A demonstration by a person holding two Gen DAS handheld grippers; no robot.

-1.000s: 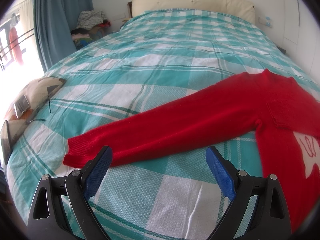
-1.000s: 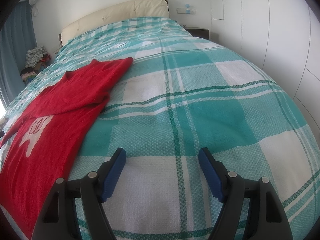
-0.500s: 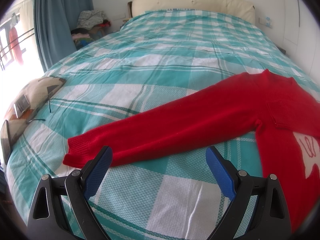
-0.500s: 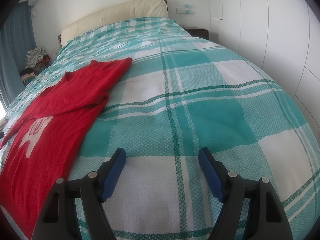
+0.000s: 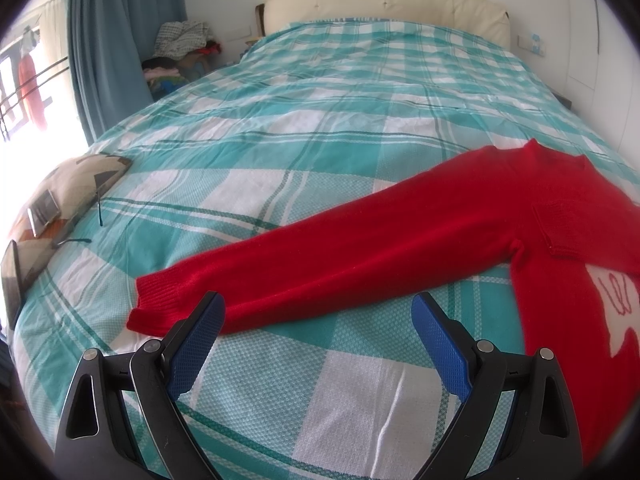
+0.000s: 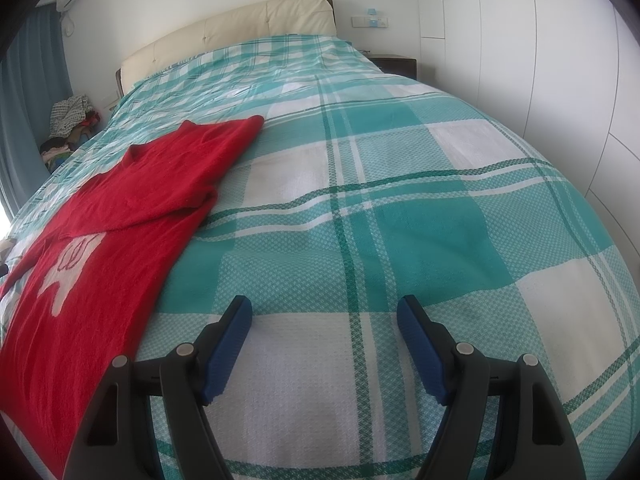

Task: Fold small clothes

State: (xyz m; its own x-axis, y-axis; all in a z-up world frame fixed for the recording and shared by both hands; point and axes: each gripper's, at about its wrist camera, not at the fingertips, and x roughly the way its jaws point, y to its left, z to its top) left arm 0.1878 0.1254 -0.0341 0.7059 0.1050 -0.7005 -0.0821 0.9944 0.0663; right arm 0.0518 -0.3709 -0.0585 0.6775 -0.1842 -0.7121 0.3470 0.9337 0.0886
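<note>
A small red sweater [image 5: 560,240] with a white motif lies flat on the teal-and-white checked bed. One sleeve [image 5: 320,264] stretches out to the left, its ribbed cuff [image 5: 160,300] just beyond my left gripper [image 5: 320,312], which is open and empty above the bedspread. In the right wrist view the sweater [image 6: 100,248] lies at the left with its other sleeve folded over the chest. My right gripper [image 6: 324,312] is open and empty over bare bedspread, to the right of the sweater's side edge.
A patterned cushion [image 5: 60,192] with a phone and cables lies at the bed's left edge. A pile of clothes [image 5: 180,52] sits by the blue curtain [image 5: 108,40]. A cream headboard [image 5: 380,4] is at the far end. White wardrobe doors [image 6: 560,60] stand on the right.
</note>
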